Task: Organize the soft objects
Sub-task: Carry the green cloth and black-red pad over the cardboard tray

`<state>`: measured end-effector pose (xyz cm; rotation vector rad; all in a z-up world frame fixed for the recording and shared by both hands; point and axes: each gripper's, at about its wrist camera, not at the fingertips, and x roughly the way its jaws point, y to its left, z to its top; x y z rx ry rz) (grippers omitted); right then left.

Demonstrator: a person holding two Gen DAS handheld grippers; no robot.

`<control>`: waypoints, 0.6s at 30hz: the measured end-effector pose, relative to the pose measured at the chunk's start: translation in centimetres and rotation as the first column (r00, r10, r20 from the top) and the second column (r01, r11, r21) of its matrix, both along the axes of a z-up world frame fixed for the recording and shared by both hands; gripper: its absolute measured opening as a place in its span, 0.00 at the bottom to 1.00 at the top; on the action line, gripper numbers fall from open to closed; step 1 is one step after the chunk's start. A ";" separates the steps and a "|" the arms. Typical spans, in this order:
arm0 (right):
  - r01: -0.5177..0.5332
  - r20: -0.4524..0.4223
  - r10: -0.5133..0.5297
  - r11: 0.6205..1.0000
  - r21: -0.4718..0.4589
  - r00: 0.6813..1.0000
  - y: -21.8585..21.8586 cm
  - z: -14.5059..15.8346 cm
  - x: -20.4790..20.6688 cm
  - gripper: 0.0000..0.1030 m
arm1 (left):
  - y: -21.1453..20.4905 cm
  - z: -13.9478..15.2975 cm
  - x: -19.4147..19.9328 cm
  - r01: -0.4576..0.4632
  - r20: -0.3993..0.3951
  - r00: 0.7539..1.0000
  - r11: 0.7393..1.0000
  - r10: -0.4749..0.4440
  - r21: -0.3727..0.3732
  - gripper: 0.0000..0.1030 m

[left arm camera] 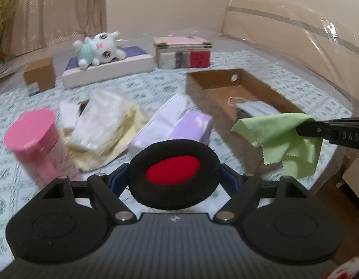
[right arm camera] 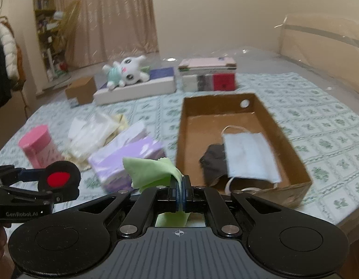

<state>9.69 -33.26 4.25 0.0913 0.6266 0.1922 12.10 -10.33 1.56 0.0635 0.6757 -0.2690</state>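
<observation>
My left gripper (left arm camera: 174,174) is shut on a round black foam pad with a red centre (left arm camera: 173,171), held above the bed; the pad also shows in the right wrist view (right arm camera: 60,177). My right gripper (right arm camera: 181,186) is shut on a green cloth (right arm camera: 154,173), which hangs from its tip in the left wrist view (left arm camera: 281,139), just in front of the open cardboard box (right arm camera: 293,144). The box holds a blue face mask (right arm camera: 249,153) and a dark cloth (right arm camera: 213,160).
On the patterned bedsheet (right arm camera: 323,134) lie a purple tissue pack (right arm camera: 126,155), a pile of pale cloths (left arm camera: 102,125) and a pink cylinder (left arm camera: 35,139). At the back are a plush toy (left arm camera: 98,48) on a white box, a small brown box (left arm camera: 40,74) and stacked boxes (left arm camera: 183,54).
</observation>
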 end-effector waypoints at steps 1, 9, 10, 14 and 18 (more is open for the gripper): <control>0.010 0.006 -0.010 1.000 0.003 1.000 -0.6 0.3 0.1 0.02 | -0.5 0.3 0.3 0.012 0.005 1.000 1.000 -0.012 -0.002 0.77; 0.084 0.049 -0.083 0.996 -0.016 0.995 -4.6 2.2 1.7 0.02 | -5.3 1.7 2.7 0.108 0.017 0.994 0.994 -0.108 -0.013 0.77; 0.090 0.054 -0.089 0.996 -0.020 0.995 -5.0 2.4 2.0 0.02 | -5.9 1.8 3.1 0.118 0.018 0.993 0.993 -0.118 -0.013 0.77; 0.116 0.058 -0.115 0.993 -0.019 0.992 -6.7 2.6 3.4 0.02 | -7.9 1.6 4.4 0.154 0.012 0.988 0.988 -0.154 -0.015 0.77; 0.133 0.052 -0.133 0.991 -0.007 0.990 -8.0 2.3 5.1 0.02 | -10.0 0.9 5.9 0.184 -0.005 0.983 0.983 -0.185 -0.018 0.77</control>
